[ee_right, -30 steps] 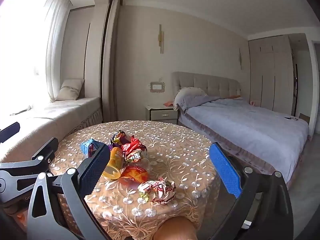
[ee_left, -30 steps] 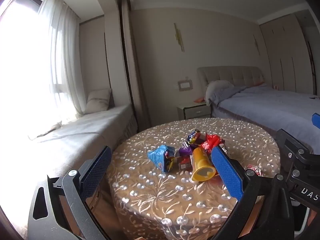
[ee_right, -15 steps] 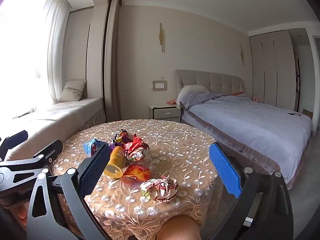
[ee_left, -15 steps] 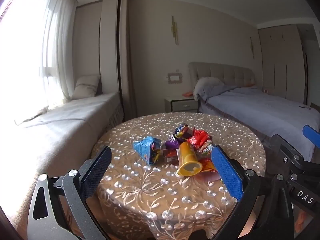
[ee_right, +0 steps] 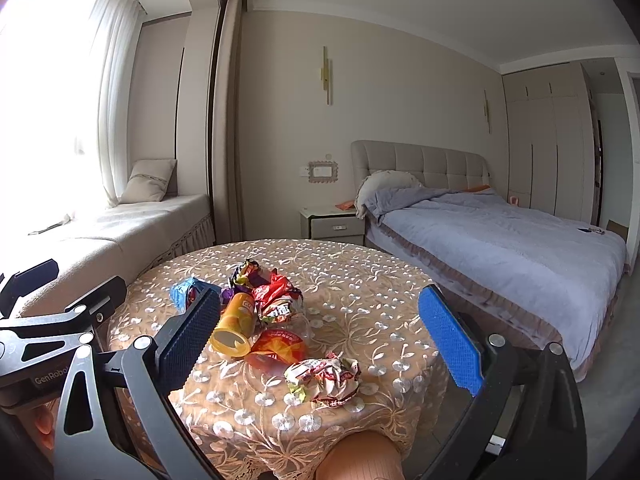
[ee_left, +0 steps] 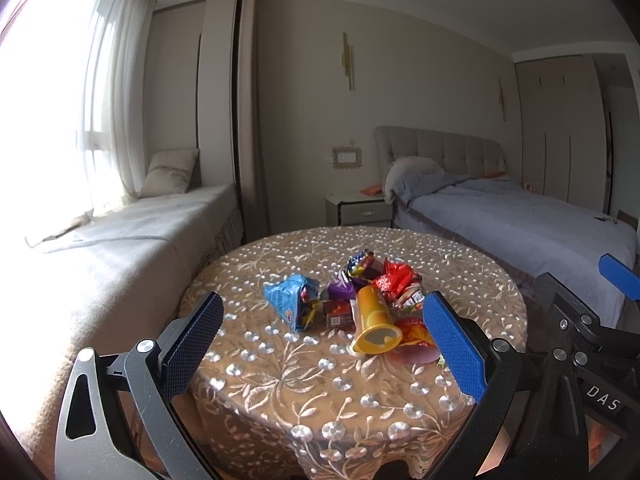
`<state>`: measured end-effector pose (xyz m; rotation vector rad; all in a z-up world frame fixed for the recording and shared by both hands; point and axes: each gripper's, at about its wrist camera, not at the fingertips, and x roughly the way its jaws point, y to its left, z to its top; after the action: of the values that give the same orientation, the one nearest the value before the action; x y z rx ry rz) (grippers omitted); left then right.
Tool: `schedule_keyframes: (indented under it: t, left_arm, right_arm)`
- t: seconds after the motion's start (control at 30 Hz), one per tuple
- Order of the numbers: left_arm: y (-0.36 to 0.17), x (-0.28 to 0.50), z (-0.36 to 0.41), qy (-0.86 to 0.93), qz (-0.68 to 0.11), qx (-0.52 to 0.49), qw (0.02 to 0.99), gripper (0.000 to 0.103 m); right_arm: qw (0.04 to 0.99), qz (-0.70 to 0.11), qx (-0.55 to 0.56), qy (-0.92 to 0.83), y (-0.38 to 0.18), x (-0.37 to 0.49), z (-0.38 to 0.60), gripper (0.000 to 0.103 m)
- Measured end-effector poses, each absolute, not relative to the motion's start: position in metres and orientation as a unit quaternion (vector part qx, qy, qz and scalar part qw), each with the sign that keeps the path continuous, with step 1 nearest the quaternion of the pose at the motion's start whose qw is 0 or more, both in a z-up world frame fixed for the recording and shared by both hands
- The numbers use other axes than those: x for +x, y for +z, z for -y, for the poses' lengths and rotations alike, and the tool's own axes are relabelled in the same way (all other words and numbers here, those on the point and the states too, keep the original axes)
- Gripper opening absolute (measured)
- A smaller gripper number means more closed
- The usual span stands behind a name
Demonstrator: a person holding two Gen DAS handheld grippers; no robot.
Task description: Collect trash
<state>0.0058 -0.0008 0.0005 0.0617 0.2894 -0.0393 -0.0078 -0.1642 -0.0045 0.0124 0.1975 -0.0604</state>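
- Well, two grippers hang at the near edge of the round table (ee_left: 280, 400), both with jaws spread wide and nothing between them: the left gripper (ee_left: 320, 344) and the right gripper (ee_right: 316, 336)
- Trash sits in a loose heap near the middle of the table: one yellow tube (ee_left: 374, 320) lying on its side with its open end toward the grippers, one blue wrapper (ee_left: 288, 298) left of the tube, one purple wrapper (ee_left: 342, 290) behind it, and one red wrapper (ee_left: 396, 280) just right of it
- One orange wrapper (ee_right: 278, 346) touches the tube's near right side
- Only the right wrist view shows one crumpled white-and-red wrapper (ee_right: 324, 376), apart from the heap and nearest the table's edge; the left wrist view hides it behind a blue finger
- One bed (ee_right: 500, 240) stands beyond the table, to its right
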Motion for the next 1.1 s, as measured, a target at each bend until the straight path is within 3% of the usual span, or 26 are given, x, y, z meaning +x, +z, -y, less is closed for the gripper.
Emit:
schedule_keyframes:
  t: [1.1]
  left_arm:
    - [-0.01, 0.016, 0.005, -0.023, -0.15, 0.044, 0.987, 0.098]
  right_arm:
    - [0.994, -0.104, 0.018, -0.02, -0.01, 0.002, 0.173, 0.099]
